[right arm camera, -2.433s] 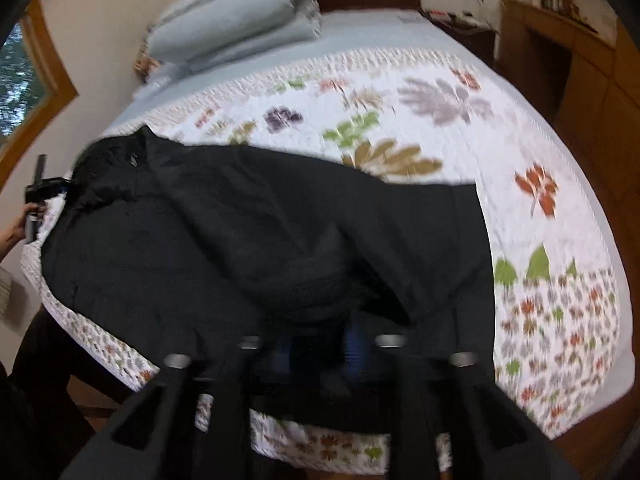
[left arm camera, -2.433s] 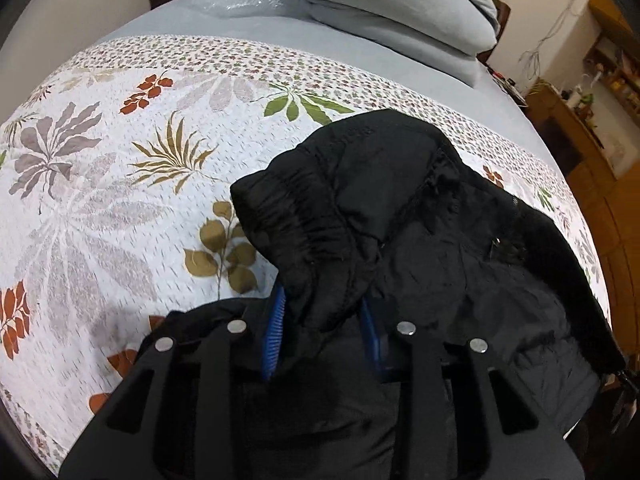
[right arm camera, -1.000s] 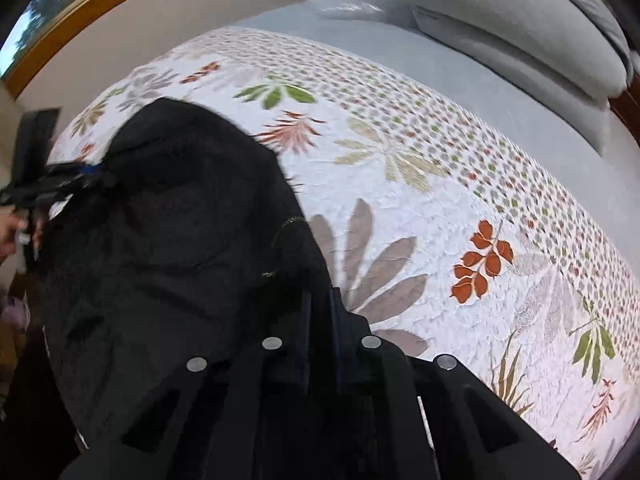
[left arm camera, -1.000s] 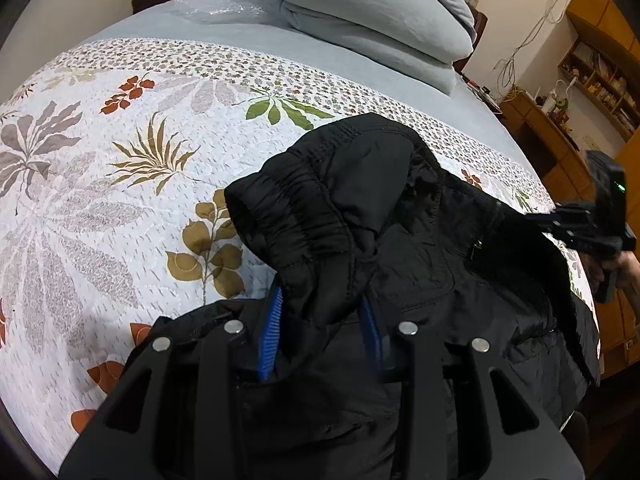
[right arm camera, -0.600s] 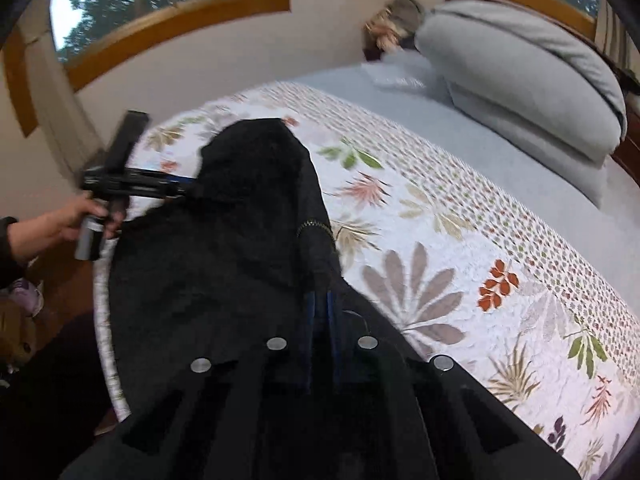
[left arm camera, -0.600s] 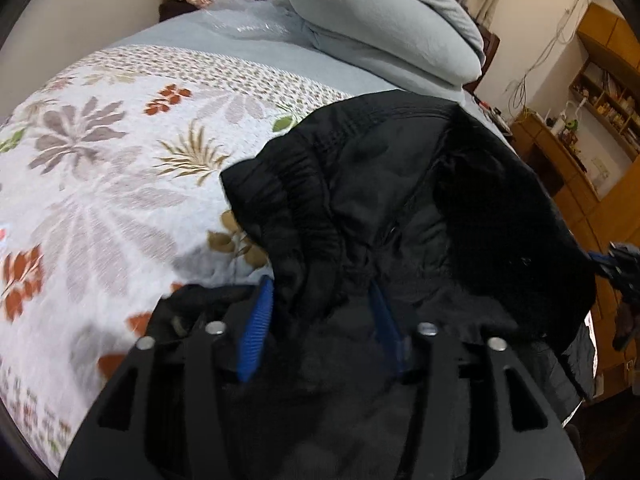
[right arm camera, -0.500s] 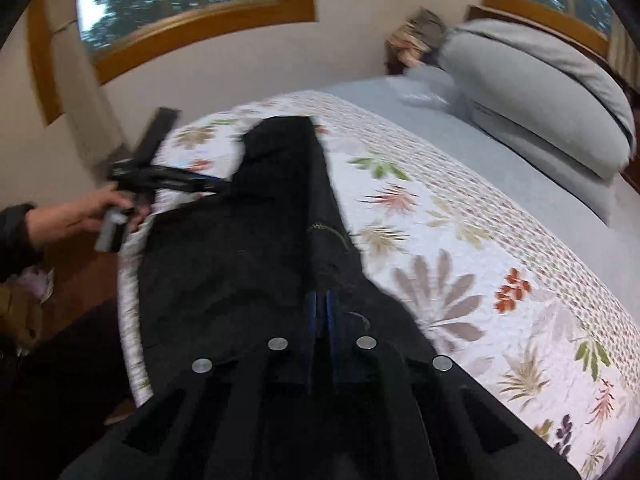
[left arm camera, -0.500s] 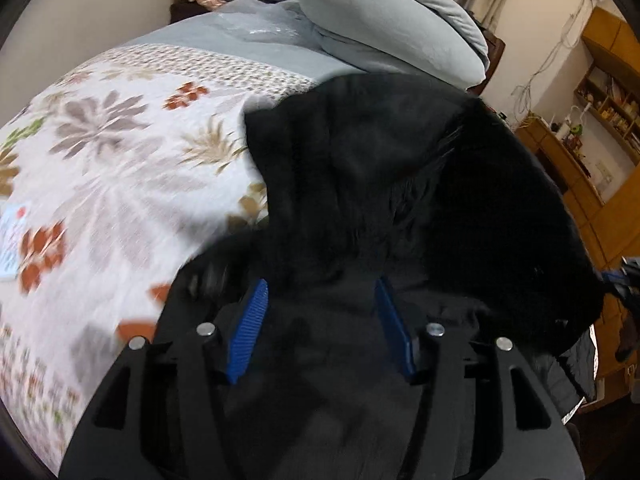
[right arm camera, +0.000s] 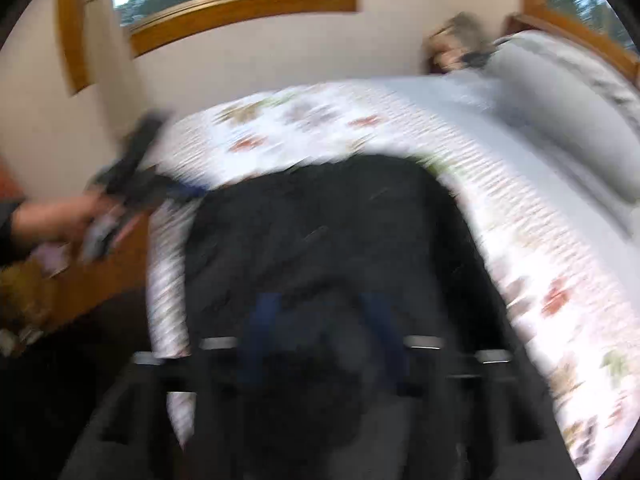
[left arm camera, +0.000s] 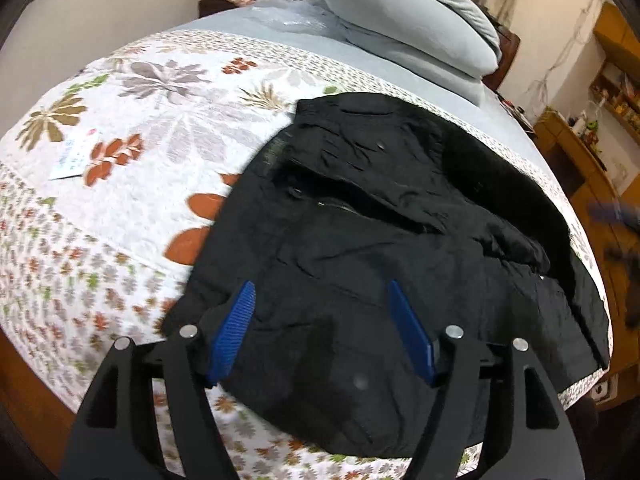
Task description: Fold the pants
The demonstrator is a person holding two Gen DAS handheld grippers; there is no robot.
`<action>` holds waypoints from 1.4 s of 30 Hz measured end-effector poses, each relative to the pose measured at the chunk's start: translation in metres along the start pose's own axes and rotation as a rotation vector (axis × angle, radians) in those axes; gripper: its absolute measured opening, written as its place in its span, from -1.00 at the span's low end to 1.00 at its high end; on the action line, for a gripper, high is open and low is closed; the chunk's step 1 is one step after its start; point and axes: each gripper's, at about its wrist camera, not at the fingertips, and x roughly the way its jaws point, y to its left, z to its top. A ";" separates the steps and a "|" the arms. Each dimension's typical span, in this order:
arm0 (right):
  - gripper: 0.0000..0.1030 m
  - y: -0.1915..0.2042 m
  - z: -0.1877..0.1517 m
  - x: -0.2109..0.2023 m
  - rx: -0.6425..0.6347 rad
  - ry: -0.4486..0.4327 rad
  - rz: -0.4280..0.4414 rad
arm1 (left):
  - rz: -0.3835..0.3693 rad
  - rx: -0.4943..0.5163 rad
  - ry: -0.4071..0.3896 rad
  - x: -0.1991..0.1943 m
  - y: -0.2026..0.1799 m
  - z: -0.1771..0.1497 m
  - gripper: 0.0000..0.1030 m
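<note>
- We find the pants lying in a folded black heap on the bed, at the near edge of its floral quilt and well apart from the grey pillows.
- Our left claw hovers over the near end of the pants with its blue pads spread wide and nothing between them.
- Our right claw is heavily blurred; its pads appear parted over the pants, but we cannot tell for certain whether it holds fabric.
- We judge the fabric soft, light and limp, with a puffy, slightly slick shell; it will sag and slide, not hold a crease.
- We judge the best hold to be the thick outer edges of the heap, one claw to each corner, pinching all layers together.
- We expect a one-layer pinch to let the lower layers slip and undo the fold.
</note>
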 end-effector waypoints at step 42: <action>-0.92 -0.050 0.057 0.070 -0.179 0.195 0.175 | 0.018 0.063 -0.038 -0.027 -0.004 -0.015 0.64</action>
